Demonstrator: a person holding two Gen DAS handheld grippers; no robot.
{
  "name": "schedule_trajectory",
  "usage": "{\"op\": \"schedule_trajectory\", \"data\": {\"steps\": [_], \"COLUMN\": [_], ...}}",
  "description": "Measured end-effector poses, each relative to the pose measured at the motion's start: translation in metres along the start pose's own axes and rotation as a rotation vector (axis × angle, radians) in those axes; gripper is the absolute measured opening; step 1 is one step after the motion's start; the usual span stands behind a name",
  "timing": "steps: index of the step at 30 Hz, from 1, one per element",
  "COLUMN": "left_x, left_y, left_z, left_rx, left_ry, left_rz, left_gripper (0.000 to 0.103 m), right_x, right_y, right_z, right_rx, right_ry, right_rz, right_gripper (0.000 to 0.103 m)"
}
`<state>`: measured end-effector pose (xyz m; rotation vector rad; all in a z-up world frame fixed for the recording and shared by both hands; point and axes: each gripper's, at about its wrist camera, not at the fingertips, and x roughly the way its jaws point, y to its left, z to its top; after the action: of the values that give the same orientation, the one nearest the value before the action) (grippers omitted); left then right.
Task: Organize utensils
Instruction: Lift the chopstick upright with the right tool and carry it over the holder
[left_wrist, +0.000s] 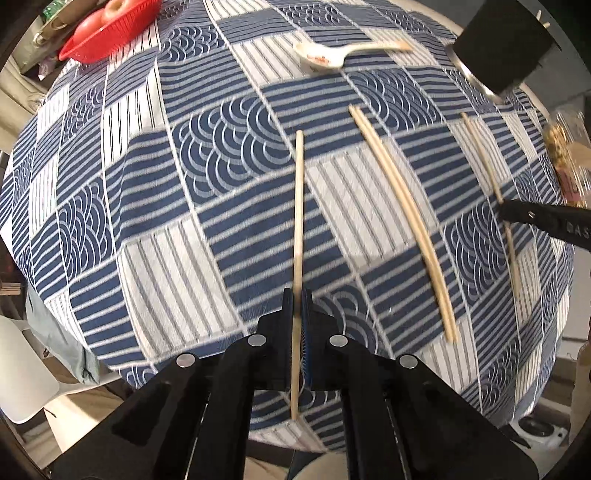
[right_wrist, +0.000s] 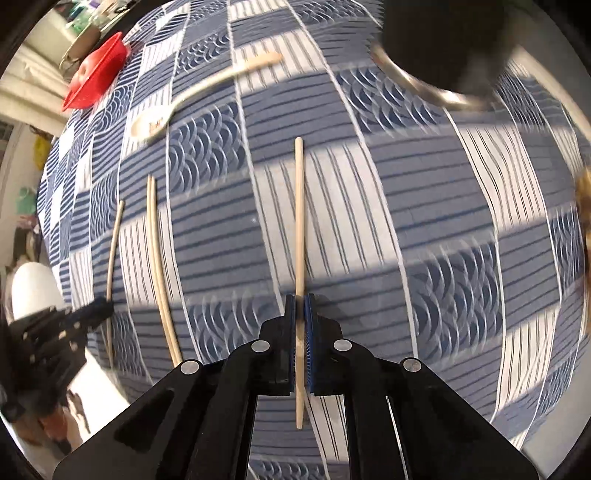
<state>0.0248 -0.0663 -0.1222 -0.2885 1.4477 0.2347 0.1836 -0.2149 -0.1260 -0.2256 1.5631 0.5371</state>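
Note:
My left gripper (left_wrist: 297, 295) points down at the table and is shut on one pale wooden chopstick (left_wrist: 298, 206), held near its lower end. My right gripper (right_wrist: 300, 297) is shut the same way on another chopstick (right_wrist: 299, 221). Each gripper also shows in the other's view: the right gripper (left_wrist: 504, 212) at the right edge, the left gripper (right_wrist: 105, 308) at the lower left. A pair of chopsticks (left_wrist: 402, 221) (right_wrist: 159, 266) lies side by side on the cloth between the two held ones. A white ceramic spoon (left_wrist: 321, 55) (right_wrist: 155, 123) rests farther back.
A blue and white patterned tablecloth (left_wrist: 207, 155) covers the round table. A black holder (left_wrist: 506, 40) on a metal rim stands at the far right. A red basket (left_wrist: 107, 33) with fruit sits at the far left. Packaged snacks (left_wrist: 569, 158) lie by the right edge.

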Motion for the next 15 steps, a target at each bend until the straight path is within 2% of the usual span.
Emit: {"op": "schedule_trajectory", "data": {"steps": [4, 7, 12, 13, 15], "left_x": [-0.01, -0.019, -0.039, -0.043, -0.048], "left_y": [-0.001, -0.002, -0.017, -0.017, -0.027], "left_z": [-0.009, 0.003, 0.022, 0.036, 0.037], "left_rx": [0.06, 0.086, 0.172, 0.197, 0.236], "left_ry": [0.003, -0.009, -0.052, -0.061, -0.085], "left_rz": [0.042, 0.059, 0.092, 0.092, 0.077], "left_gripper": [0.005, 0.005, 0.005, 0.005, 0.005], "right_x": [-0.006, -0.011, -0.018, -0.019, -0.023], "right_y": [-0.013, -0.027, -0.044, -0.043, -0.048], "right_z": [-0.025, -0.038, -0.07, -0.075, -0.086], "right_rx": [0.047, 0.105, 0.227, 0.241, 0.279], "right_ry": [-0.019, -0.041, -0.067, -0.071, -0.099], "right_rz": [0.017, 0.034, 0.155, 0.17, 0.198], "right_gripper": [0.005, 0.005, 0.005, 0.005, 0.005]}}
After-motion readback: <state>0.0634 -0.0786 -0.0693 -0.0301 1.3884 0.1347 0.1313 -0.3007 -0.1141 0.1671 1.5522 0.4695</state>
